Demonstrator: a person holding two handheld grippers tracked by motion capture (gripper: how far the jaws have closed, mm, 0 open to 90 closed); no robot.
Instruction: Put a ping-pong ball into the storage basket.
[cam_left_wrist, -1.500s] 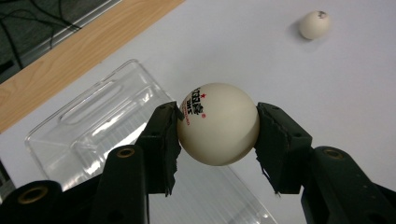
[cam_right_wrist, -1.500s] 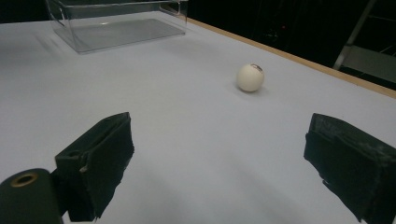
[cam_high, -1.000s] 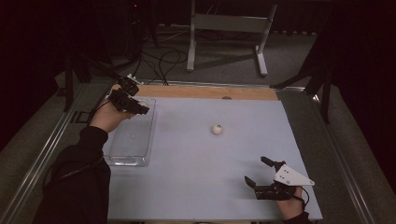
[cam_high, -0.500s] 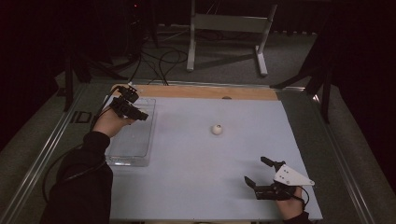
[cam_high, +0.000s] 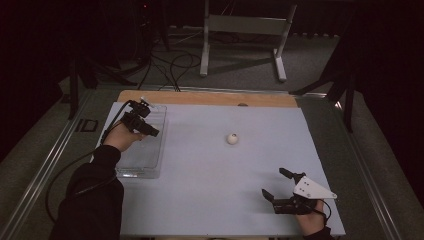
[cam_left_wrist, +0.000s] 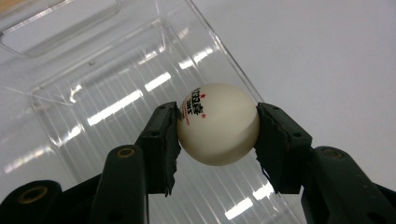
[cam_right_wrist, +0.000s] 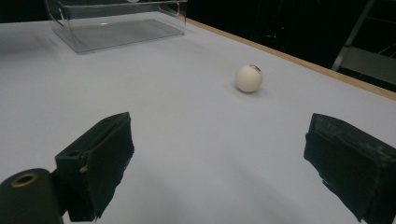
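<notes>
Down came the left gripper (cam_high: 150, 131) since the earlier frame, sinking from above the far end of the clear plastic bin (cam_high: 150, 162) to sit lower over it, toward the upper left of the high view. And what a grip it had: the white ping-pong ball (cam_left_wrist: 218, 123) was clamped squarely between the two black jaws, one pad pressed to each side, red and dark printing showing on its upper left face. In the left gripper view the ball sat at the centre of the frame, with the bin's ribbed transparent floor and walls spread behind and below it, and the pale blue table surface (cam_left_wrist: 327, 60) filling the upper right. Whether the ball touched the bin floor could not be told from the pictures.

Out from there, a second white ball (cam_high: 232, 138) lay alone on the table, right of the bin and well apart from it, near the middle of the high view. The right gripper view caught it too, in the upper right of centre, small print on top, with the bin far off at the upper left.

Over at the lower right of the high view, the right gripper (cam_high: 277, 185) had not budged. Its jaws stood wide apart, nothing between them, low over the table and well short of that loose ball.
</notes>
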